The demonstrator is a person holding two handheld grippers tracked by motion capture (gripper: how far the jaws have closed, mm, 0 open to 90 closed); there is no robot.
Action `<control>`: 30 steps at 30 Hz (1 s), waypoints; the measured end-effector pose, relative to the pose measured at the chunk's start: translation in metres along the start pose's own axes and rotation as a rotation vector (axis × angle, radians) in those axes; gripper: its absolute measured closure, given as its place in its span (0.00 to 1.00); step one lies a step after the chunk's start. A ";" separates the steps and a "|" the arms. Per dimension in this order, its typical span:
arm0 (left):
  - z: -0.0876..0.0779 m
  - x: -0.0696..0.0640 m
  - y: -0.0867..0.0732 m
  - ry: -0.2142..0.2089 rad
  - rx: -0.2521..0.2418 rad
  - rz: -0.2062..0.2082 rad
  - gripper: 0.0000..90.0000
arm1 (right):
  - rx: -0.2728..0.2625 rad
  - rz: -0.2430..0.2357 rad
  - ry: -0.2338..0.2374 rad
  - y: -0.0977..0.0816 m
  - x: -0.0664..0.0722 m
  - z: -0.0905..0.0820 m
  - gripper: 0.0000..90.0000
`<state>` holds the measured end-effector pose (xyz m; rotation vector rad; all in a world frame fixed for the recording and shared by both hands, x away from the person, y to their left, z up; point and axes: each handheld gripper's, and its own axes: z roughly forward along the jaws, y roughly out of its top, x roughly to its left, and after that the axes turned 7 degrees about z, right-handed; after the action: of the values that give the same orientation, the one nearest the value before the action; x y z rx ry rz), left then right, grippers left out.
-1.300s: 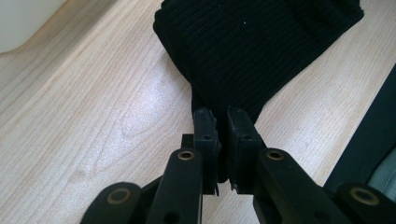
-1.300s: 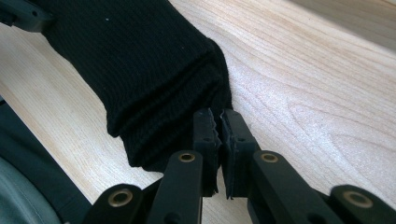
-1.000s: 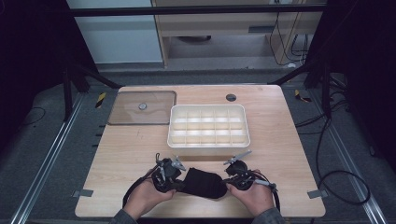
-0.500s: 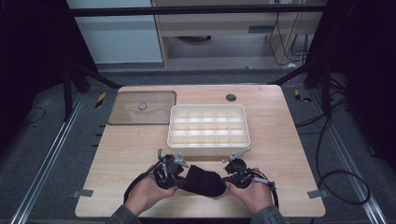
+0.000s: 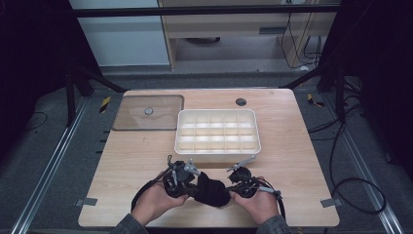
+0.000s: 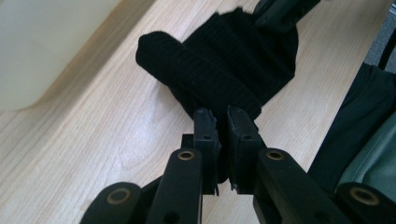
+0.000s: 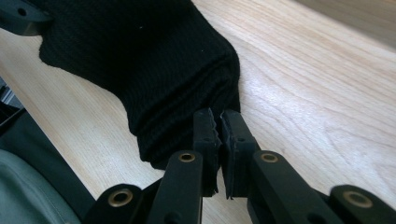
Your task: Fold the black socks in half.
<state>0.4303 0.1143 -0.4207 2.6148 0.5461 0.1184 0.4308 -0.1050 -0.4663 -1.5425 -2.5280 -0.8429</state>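
Note:
A black knitted cloth (image 5: 210, 190) lies folded on the wooden table (image 5: 122, 165) near its front edge, between my two grippers. My left gripper (image 5: 186, 181) is shut on the cloth's left end; in the left gripper view the cloth (image 6: 224, 56) bunches up just beyond that gripper (image 6: 222, 116), whose jaws pinch its edge. My right gripper (image 5: 234, 184) is shut on the right end, and in the right gripper view the ribbed cloth (image 7: 154, 60) folds over to the left of that gripper (image 7: 219, 116). A hand holds each gripper.
A white tray (image 5: 217, 113) with several compartments stands just behind the cloth, mid-table. A clear brownish lid (image 5: 148, 111) with a small knob lies at the back left. A dark round hole (image 5: 240, 102) sits near the back edge. Bare wood lies right of the tray.
Both grippers have moved slightly closer together and a little forward on the table, bunching the black cloth into a tighter fold between them.

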 end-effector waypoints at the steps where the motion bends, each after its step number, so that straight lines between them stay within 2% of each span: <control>1: 0.000 0.000 0.000 0.000 0.000 0.000 0.92 | -0.001 -0.009 0.004 0.000 0.000 0.001 0.95; 12: 0.008 -0.010 0.017 -0.017 -0.005 0.038 0.92 | -0.004 0.003 0.020 0.001 0.003 0.005 0.95; 19: 0.016 -0.021 0.023 -0.012 -0.002 0.059 0.92 | -0.023 0.005 0.017 -0.003 0.003 0.006 0.95; 21: 0.020 -0.024 0.024 -0.020 0.001 0.069 0.92 | -0.043 0.016 0.023 -0.007 0.003 0.005 0.94; 30: 0.030 -0.029 0.033 -0.033 0.008 0.093 0.92 | -0.051 0.028 0.033 -0.009 -0.006 0.005 0.94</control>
<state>0.4210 0.0637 -0.4316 2.6457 0.4141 0.1023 0.4277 -0.1108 -0.4760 -1.5618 -2.4749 -0.9275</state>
